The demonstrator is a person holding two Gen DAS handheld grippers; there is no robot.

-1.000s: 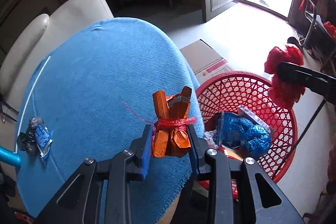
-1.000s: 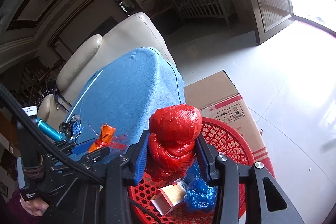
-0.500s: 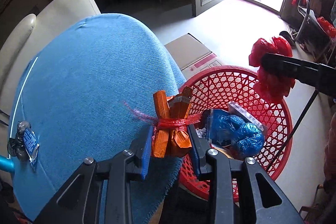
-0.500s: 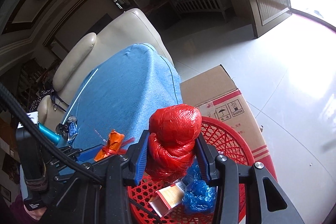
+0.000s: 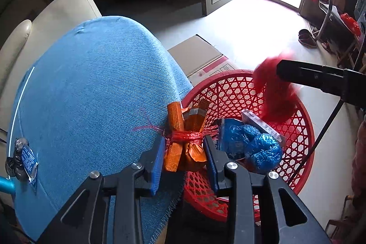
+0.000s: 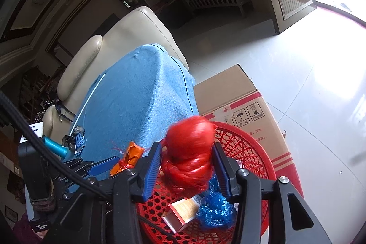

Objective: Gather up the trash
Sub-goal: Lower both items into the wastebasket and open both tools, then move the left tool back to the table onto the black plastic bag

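Right wrist view: red plastic bag wad (image 6: 188,152), blurred, loose between right gripper (image 6: 186,166) pads, jaws just parted wider, above red mesh basket (image 6: 249,145). Below: blue bag wad (image 6: 215,209), small carton (image 6: 183,212), print unreadable. Left wrist view: left gripper (image 5: 184,154) clamped on orange wrapper bundle (image 5: 185,143) tied with red string, at blue cloth (image 5: 91,95) edge. Cardboard box (image 6: 240,102) beside, umbrella symbol printed.
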